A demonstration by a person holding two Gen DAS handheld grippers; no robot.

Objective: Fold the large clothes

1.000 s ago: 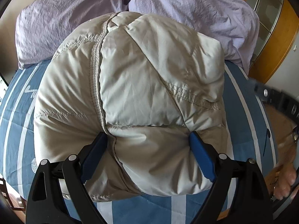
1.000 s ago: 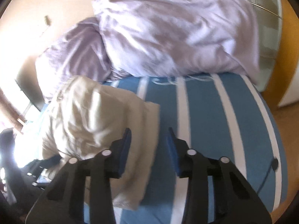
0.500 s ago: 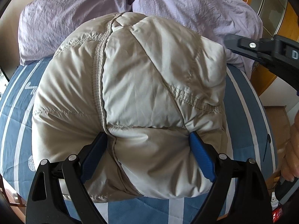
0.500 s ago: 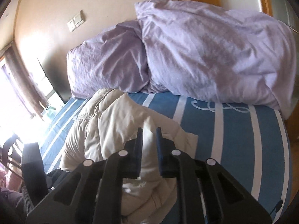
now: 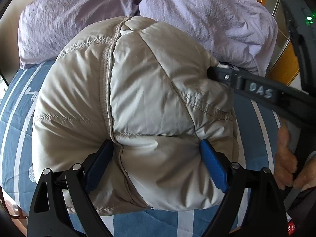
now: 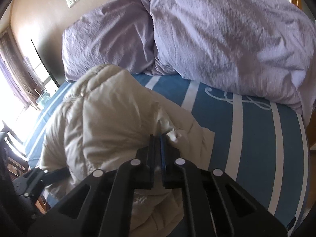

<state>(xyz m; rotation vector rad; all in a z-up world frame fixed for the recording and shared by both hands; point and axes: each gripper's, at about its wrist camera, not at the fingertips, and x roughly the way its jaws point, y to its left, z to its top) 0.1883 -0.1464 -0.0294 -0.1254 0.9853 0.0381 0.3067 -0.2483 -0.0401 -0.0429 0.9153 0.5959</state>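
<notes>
A beige puffy jacket lies folded into a thick bundle on the blue and white striped bed. My left gripper straddles the bundle's near end, jaws wide, and both blue pads dent the padding. In the right wrist view the jacket fills the lower left, with the left gripper at its near left edge. My right gripper is shut, its tips resting against the jacket's right corner, where the fabric puckers. Seen from the left wrist, the right gripper reaches in from the right.
Two lilac pillows lie along the head of the bed, just behind the jacket. A person's hand holds the right gripper's handle at the bed's right side. Wooden furniture stands beyond the right edge, and a window is on the left.
The right gripper has swung left from over the bare sheet to the jacket's right corner, and its jaws have shut. The left gripper and the bundle have stayed put.
</notes>
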